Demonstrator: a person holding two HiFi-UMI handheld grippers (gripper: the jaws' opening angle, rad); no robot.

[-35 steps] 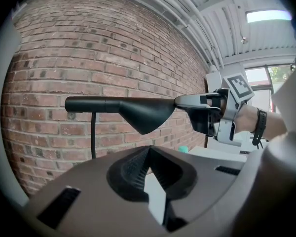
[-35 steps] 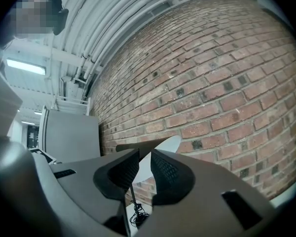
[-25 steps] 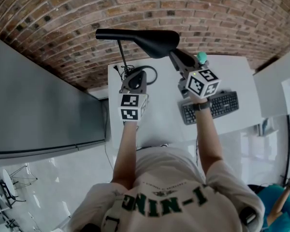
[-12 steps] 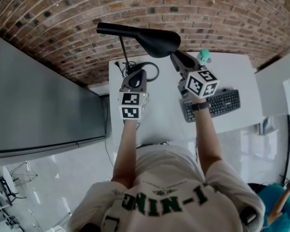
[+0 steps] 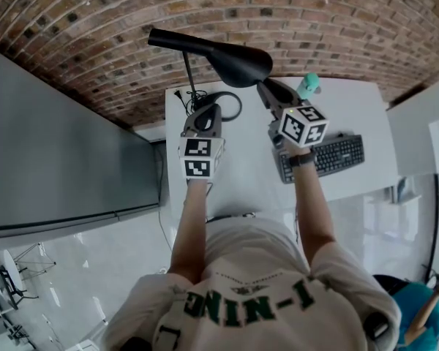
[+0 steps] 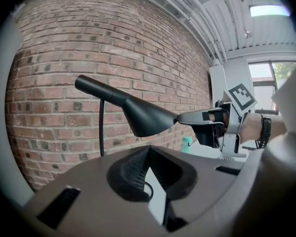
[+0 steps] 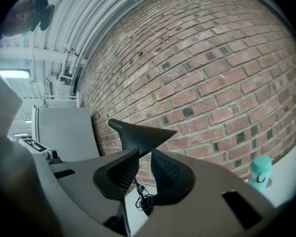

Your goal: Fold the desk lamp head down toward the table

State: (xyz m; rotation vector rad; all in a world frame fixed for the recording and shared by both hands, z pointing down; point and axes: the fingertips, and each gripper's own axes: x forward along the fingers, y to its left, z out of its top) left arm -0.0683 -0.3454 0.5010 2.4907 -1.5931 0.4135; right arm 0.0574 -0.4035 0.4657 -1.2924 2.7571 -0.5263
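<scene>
Head view: lamp head [image 5: 238, 61] is clamped by right tongs [image 5: 263, 85], barely tilted toward bench [image 5: 241, 174]; left tongs [image 5: 207, 112] closed, empty.

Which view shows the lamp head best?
The left gripper view: the lamp head appears whole, side-on and tilted. The head view sees it from above; the right gripper view shows only part, behind its own jaws.

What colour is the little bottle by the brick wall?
The bottle is pale teal, a minty green. The right gripper view shows it best.
</scene>
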